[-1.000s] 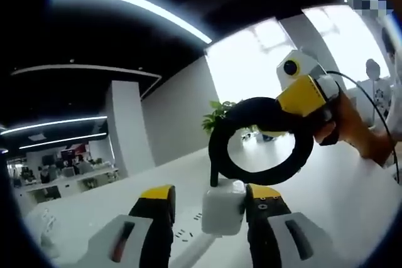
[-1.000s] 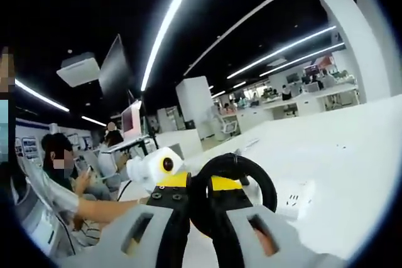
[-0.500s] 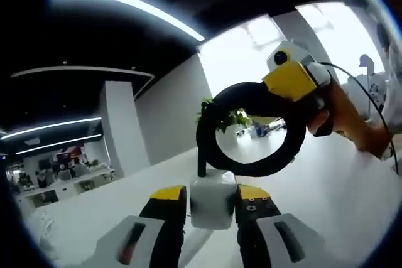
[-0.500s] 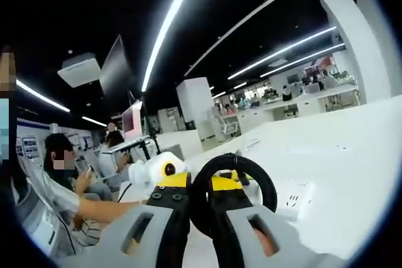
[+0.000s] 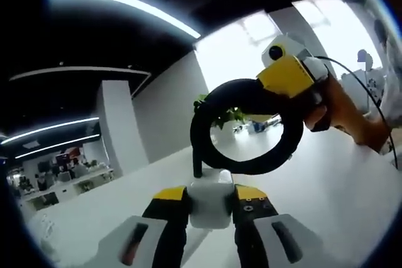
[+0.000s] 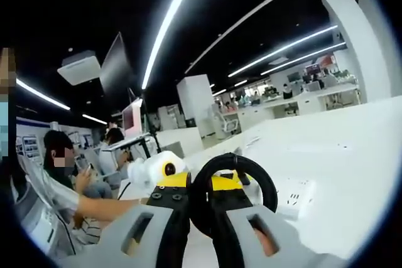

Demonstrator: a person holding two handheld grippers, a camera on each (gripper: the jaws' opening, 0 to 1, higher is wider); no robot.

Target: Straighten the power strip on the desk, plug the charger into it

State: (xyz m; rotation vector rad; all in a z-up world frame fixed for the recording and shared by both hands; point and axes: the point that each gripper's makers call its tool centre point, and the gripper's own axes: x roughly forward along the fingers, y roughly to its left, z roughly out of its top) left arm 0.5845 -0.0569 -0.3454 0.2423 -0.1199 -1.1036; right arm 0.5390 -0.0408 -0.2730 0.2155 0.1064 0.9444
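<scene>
Gripping charger, left claw.

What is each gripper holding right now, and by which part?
Left gripper clamps the white charger by its sides; right gripper pinches its coiled black cable.

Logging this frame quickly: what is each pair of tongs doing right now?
Left tongs: shut on the white charger.
Right tongs: shut on the coiled black cable.

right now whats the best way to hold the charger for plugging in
Grip the white charger on its two flat side faces, as the left gripper does now, coming from behind. Its boxy body gives the jaws parallel walls. The right gripper holds the black cable loop clear.
</scene>
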